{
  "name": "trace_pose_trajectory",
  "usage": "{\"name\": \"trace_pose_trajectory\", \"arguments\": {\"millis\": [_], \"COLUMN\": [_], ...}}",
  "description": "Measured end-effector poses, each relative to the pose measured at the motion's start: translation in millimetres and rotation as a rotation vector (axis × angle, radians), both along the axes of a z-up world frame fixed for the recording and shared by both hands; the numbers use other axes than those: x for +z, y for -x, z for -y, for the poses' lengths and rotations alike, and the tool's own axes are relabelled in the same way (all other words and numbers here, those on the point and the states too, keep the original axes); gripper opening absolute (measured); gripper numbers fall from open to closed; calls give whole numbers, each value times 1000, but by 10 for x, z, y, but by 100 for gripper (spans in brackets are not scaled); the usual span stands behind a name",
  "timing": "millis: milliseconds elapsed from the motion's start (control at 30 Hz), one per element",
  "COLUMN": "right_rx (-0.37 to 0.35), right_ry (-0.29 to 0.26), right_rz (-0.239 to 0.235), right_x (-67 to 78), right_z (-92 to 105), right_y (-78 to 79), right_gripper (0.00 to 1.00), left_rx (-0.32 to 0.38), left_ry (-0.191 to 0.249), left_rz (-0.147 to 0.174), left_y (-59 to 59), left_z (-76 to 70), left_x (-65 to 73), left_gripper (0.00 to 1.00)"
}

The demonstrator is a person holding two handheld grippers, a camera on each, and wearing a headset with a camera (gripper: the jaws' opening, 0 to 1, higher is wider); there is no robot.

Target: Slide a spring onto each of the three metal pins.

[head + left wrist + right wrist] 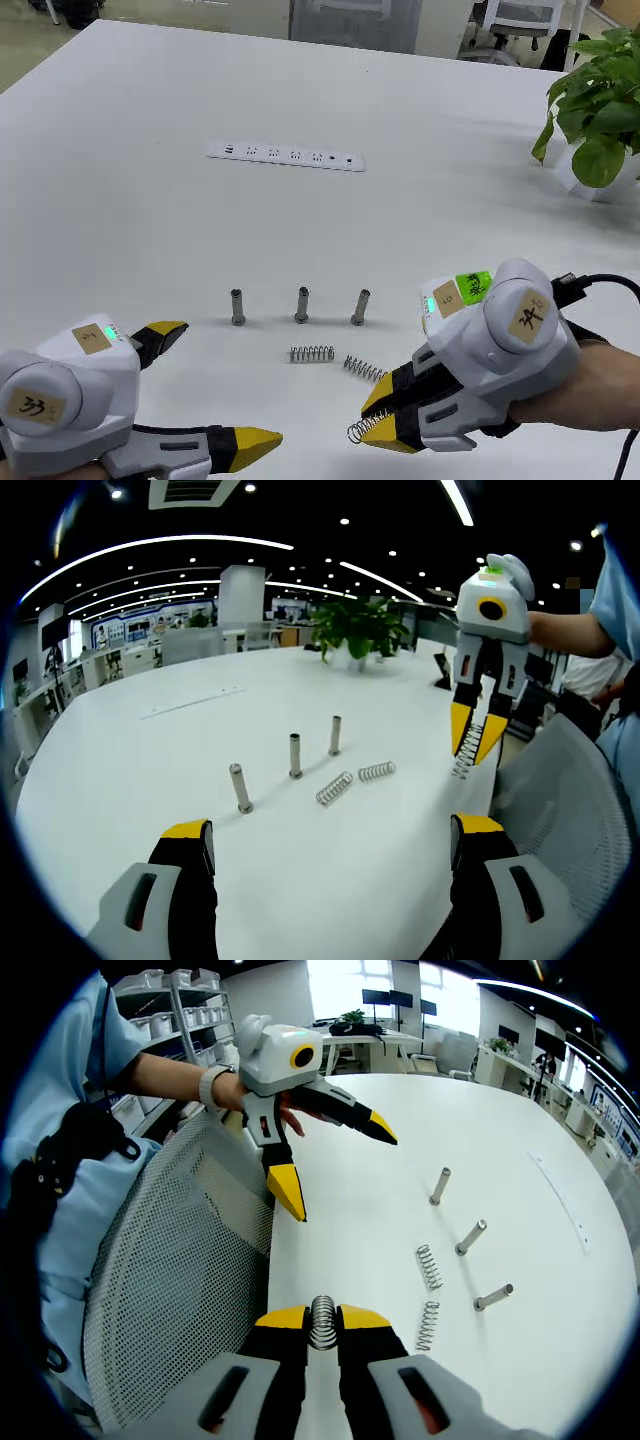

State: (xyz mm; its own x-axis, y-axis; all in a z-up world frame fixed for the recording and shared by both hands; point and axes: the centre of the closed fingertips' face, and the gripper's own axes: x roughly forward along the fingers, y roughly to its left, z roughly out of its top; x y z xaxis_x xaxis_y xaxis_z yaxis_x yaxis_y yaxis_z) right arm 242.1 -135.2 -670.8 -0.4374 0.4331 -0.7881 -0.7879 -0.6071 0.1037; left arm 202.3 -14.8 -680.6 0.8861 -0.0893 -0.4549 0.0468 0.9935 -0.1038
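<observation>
Working from the table down, every position was referenced to the middle pin. A power strip lay well beyond that pin. The left gripper was held nearer the person and to the pin's left, jaws spread wide with nothing between them. The right gripper was held nearer the person and to the pin's right, jaws clamped across the coils of one spring, part of which projected past the tips. The left pin and right pin flanked the middle pin in one row; all three stood upright and bare. One loose spring lay flat just in front of the middle pin; a second loose spring lay in front and to its right.

The springs appeared light, thin-wired and compliant: overclamping would probably crush coils, and a slack grip could let one flick away. The advised hold was across the coils near one end, leaving the opposite bore open.
</observation>
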Motion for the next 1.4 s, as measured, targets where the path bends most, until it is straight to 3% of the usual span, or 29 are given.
{"name": "trace_pose_trajectory", "arguments": {"millis": [300,633,1400], "right_rx": [40,93,252], "right_ry": [9,14,23], "right_rz": [33,87,248], "right_x": [36,138,282], "right_z": [-137,-424,-1349], "right_y": [-67,-178,-326], "right_gripper": [12,12,12], "left_rx": [28,24,27], "left_ry": [-9,-30,-22], "left_rz": [-4,-8,-36], "left_y": [50,70,154], "left_z": [-58,-122,-201], "left_x": [2,25,-143], "left_gripper": [100,100,100]}}
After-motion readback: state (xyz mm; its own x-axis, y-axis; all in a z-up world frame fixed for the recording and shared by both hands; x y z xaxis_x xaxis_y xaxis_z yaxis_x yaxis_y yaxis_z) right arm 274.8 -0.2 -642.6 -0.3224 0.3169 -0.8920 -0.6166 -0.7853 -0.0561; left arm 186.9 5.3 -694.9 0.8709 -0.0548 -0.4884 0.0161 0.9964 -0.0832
